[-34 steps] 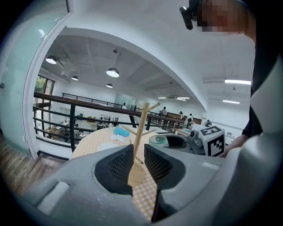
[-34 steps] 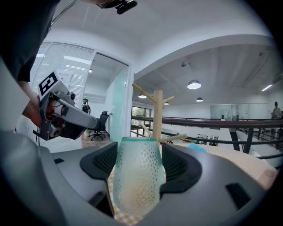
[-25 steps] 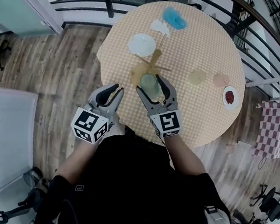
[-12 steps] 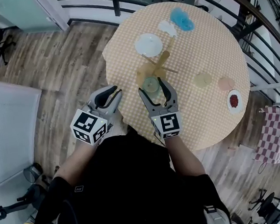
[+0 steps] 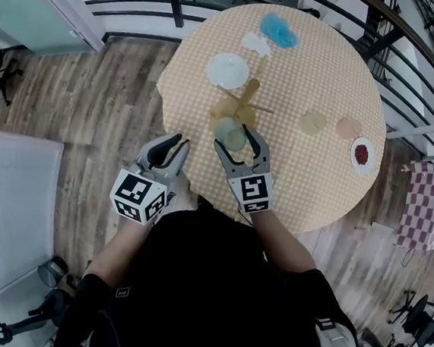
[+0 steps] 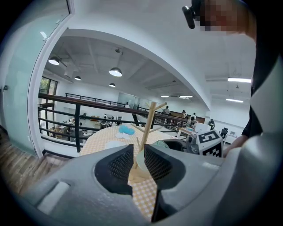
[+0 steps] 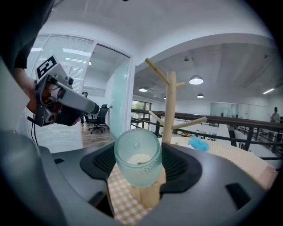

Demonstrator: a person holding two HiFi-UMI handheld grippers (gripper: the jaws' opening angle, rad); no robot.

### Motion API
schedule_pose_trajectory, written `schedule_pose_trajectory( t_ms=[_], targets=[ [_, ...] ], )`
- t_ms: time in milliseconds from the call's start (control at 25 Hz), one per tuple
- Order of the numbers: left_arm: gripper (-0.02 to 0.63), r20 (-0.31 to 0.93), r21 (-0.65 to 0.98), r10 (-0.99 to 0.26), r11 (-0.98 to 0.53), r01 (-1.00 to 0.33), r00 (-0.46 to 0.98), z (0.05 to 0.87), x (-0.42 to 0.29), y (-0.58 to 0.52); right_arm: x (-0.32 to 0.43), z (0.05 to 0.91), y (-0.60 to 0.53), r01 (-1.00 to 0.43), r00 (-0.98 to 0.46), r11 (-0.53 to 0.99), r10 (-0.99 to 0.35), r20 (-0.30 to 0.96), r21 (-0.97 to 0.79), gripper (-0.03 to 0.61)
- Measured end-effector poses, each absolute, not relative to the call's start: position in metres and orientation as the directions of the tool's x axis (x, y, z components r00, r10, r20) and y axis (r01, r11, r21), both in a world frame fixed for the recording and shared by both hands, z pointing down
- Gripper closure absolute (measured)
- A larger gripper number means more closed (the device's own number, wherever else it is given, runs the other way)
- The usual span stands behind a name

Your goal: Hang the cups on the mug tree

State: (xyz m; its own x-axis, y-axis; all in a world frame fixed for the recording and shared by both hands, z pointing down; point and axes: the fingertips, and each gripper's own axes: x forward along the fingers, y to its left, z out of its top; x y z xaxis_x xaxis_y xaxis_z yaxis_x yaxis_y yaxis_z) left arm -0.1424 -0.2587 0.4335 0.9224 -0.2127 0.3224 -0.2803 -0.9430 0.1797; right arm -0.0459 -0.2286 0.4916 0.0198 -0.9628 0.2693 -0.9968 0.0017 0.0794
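A frosted pale green cup (image 5: pixel 232 133) lies on its side between the pads of my right gripper (image 5: pixel 234 139), which is shut on it. The cup (image 7: pixel 138 162) hangs just in front of the base of the wooden mug tree (image 5: pixel 239 104), its closed bottom facing the camera. The tree's trunk (image 7: pixel 168 106) and bare pegs rise behind it. My left gripper (image 5: pixel 181 145) hovers off the table's left edge, with only a narrow gap between its jaws and nothing in them. Through that gap the left gripper view shows the tree (image 6: pixel 148 120).
On the round checked table (image 5: pixel 299 69) sit a white dish (image 5: pixel 227 70), a white piece (image 5: pixel 256 43), a blue piece (image 5: pixel 277 29), another pale green cup (image 5: pixel 313 123), a pink cup (image 5: pixel 344 128) and a small dish with red contents (image 5: pixel 362 153). A black railing (image 5: pixel 384 8) curves behind.
My right gripper has sunk a little with the cup, staying close to the mug tree's base. The left gripper has kept its place.
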Motion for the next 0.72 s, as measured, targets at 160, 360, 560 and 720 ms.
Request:
schedule_pose_trajectory(
  t_ms=[160, 360, 560, 720],
  targets=[
    [0.538, 0.328, 0.188, -0.213, -0.940, -0.284, 0.921, 0.437, -0.147, -0.260, -0.041, 0.502, -0.230, -0.990, 0.107, -0.073, -0.944, 0.312, 0.121, 0.258],
    [0.538, 0.331, 0.200, -0.205, -0.939, -0.281, 0.921, 0.439, -0.145, -0.258, -0.032, 0.512, -0.229, -0.986, 0.167, -0.155, -0.921, 0.352, 0.061, 0.258],
    [0.537, 0.324, 0.222, -0.203, -0.933, -0.283, 0.924, 0.442, -0.147, -0.260, -0.032, 0.530, -0.225, -0.970, 0.162, -0.222, -0.897, 0.412, -0.103, 0.258],
    [0.537, 0.314, 0.242, -0.198, -0.929, -0.280, 0.928, 0.443, -0.146, -0.257, -0.032, 0.546, -0.218, -0.930, 0.123, -0.265, -0.879, 0.461, -0.257, 0.259]
  ],
)
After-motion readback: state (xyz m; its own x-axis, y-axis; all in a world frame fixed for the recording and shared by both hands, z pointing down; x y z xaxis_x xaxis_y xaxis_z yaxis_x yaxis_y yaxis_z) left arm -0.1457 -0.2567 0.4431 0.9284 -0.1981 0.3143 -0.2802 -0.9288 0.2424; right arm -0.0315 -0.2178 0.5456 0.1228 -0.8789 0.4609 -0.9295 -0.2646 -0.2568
